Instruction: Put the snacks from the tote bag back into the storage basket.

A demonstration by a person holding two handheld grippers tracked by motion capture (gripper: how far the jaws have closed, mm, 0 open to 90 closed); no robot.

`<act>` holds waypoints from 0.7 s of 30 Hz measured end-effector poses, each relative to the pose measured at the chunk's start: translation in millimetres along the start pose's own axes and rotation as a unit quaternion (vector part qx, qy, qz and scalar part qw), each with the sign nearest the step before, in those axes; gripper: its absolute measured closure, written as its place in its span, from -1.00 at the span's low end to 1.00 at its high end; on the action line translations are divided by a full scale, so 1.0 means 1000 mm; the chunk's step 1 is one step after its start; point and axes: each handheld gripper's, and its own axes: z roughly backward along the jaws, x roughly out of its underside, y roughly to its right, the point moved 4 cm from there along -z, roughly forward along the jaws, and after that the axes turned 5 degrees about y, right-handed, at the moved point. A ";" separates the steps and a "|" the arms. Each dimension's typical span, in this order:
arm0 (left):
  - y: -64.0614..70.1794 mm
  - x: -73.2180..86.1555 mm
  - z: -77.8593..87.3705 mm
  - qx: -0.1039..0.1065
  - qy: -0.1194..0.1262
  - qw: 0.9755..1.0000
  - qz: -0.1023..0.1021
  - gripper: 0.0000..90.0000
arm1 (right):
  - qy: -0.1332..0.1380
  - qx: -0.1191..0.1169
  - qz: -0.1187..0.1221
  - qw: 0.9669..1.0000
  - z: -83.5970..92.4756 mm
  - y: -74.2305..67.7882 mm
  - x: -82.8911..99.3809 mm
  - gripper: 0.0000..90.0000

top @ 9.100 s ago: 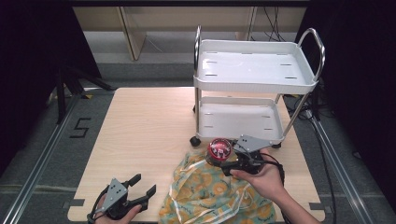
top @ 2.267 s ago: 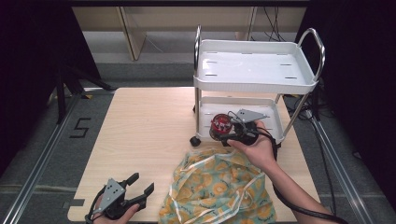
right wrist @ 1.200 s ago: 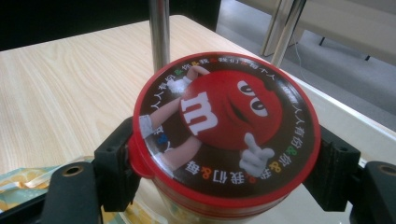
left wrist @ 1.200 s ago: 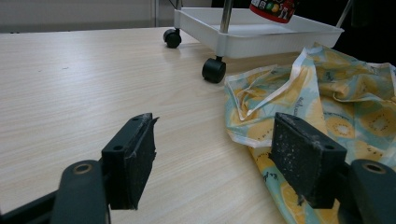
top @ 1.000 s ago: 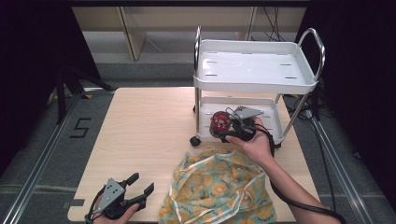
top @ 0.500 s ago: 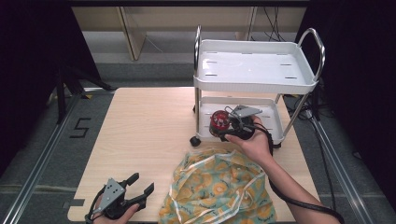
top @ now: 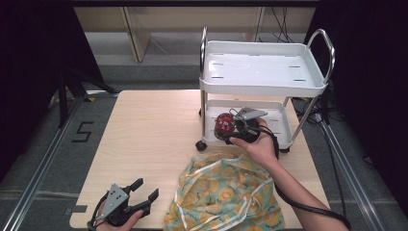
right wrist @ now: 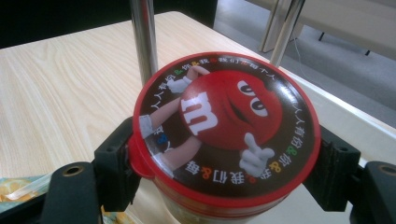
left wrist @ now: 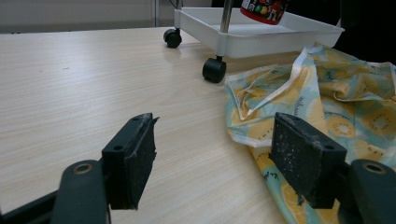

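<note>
Two handheld grippers work at a pale wooden table (top: 144, 125) seen from above. At the lower left of the high view, the left gripper (top: 143, 195) rests low over the table's near edge, its black jaws spread wide with nothing between them; in the left gripper view the gap between the two pads frames bare wood on one side and the edge of the cloth on the other. Just right of it, in the lower middle of the high view, lies a crumpled cloth (top: 223, 197) printed in teal with yellow-orange fruit slices and trimmed with a pale border, touching the table and not touched by either gripper. Above the cloth, at the centre right, the right gripper (top: 230, 129) pinches a round candy tub (top: 224, 124) by its sides; the right gripper view shows the two black pads pressed against opposite sides of the tub, just below its red-rimmed lid, which bears a red cartoon candy character ringed with small lettering. The tub is upright at the front left edge of the lower shelf of a white two-shelf cart (top: 262, 72) with chrome posts and small black wheels, which stands on the table's far right; whether the tub's base touches the shelf cannot be told.
</note>
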 end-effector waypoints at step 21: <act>0.000 0.000 0.000 0.002 0.000 1.000 -0.001 -0.33 | -0.001 -0.007 -0.002 1.000 -0.010 0.000 0.002 -0.42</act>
